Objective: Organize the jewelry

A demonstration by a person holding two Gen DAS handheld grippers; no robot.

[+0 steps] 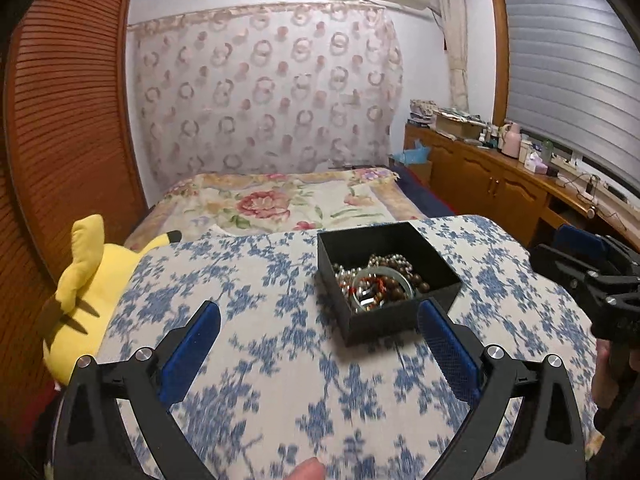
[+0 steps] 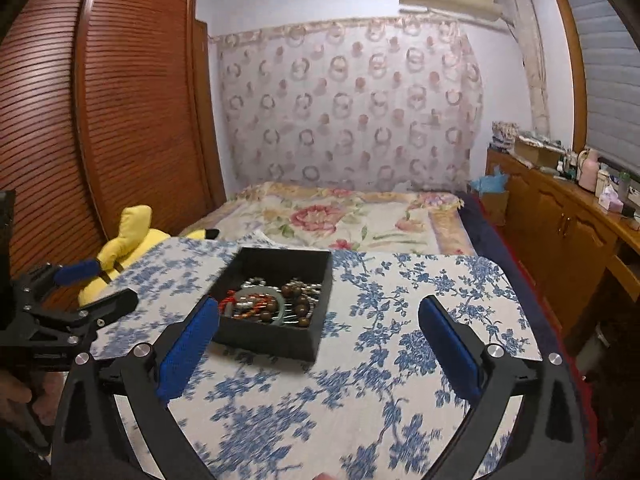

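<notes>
Left gripper (image 1: 320, 320): jaws spread wide, holding nothing, right pad just before the black box (image 1: 404, 320). Right gripper (image 2: 320, 320): likewise wide and unladen, left pad overlapping the box's near corner; contact uncertain. Jewelry (image 2: 272, 300) lies tangled inside the box; single pieces hard to distinguish.

Open-topped black box (image 1: 384, 280) heaped with beads on my blue-flowered tabletop (image 1: 280, 360), bare cloth left, right and in front of the box for passing, yellow plush toy (image 1: 88, 280) beyond the table edge left of the box, bed (image 1: 288, 200) behind the box
</notes>
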